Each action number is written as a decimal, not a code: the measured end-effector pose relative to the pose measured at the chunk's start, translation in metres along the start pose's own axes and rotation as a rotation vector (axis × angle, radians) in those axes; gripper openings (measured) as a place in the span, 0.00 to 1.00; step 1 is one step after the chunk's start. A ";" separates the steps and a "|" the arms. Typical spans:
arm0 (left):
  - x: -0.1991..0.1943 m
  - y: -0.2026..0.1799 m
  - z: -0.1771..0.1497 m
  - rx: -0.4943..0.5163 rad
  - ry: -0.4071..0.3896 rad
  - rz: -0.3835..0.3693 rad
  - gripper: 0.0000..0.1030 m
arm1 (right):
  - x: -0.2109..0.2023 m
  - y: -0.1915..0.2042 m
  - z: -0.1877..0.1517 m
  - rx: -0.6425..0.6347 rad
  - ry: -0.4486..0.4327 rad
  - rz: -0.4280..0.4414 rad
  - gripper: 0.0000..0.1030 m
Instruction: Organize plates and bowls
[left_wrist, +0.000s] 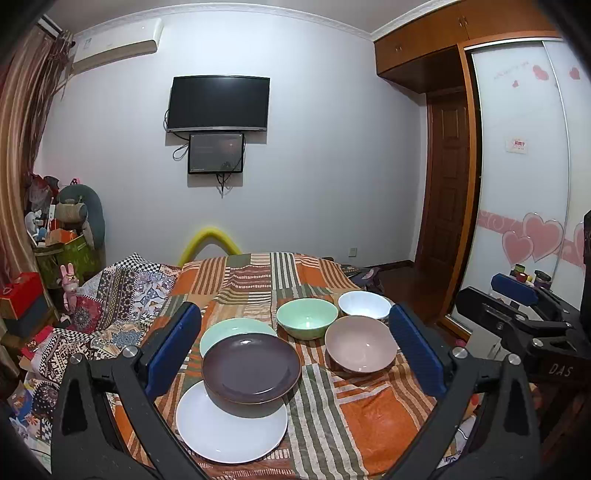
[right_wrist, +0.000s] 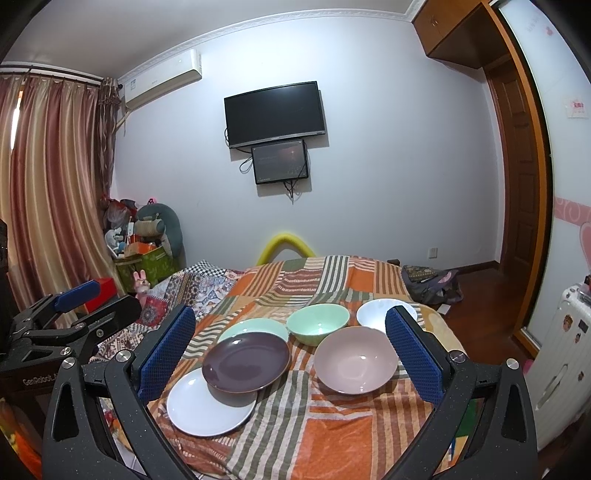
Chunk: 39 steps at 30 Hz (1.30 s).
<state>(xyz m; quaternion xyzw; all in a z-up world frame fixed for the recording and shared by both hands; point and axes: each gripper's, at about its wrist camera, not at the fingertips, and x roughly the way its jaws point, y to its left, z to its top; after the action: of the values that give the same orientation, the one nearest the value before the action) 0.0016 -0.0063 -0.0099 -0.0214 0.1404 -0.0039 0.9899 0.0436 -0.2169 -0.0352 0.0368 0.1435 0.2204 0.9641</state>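
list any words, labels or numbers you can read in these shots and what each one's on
"DAS": white letters on the black body of the right claw, seen at the right edge of the left wrist view.
"GenRobot": pale letters, cut off after that, on the black body of the left claw, seen in the right wrist view.
Red and white rectangular sticker on the white sliding wardrobe door: too small to read.
Pink script near the top of that door: blurred.
White wall air conditioner's label: too small.

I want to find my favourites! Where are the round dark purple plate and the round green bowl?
Round dark purple plate (left_wrist: 251, 365): left wrist view, its flat centre.
Round green bowl (right_wrist: 317, 325): right wrist view, its inside bottom.
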 end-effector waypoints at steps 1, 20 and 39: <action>0.000 0.000 0.000 -0.001 0.001 -0.001 1.00 | 0.000 0.000 0.000 0.000 0.001 0.000 1.00; 0.000 0.001 0.000 -0.012 0.002 -0.006 1.00 | -0.001 0.002 0.001 -0.006 0.002 0.002 1.00; 0.001 0.006 0.000 -0.023 0.013 -0.012 1.00 | -0.001 0.002 0.000 -0.004 0.003 0.005 1.00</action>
<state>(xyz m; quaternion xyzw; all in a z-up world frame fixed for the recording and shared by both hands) 0.0023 -0.0005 -0.0105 -0.0336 0.1467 -0.0084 0.9886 0.0414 -0.2155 -0.0349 0.0349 0.1445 0.2231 0.9634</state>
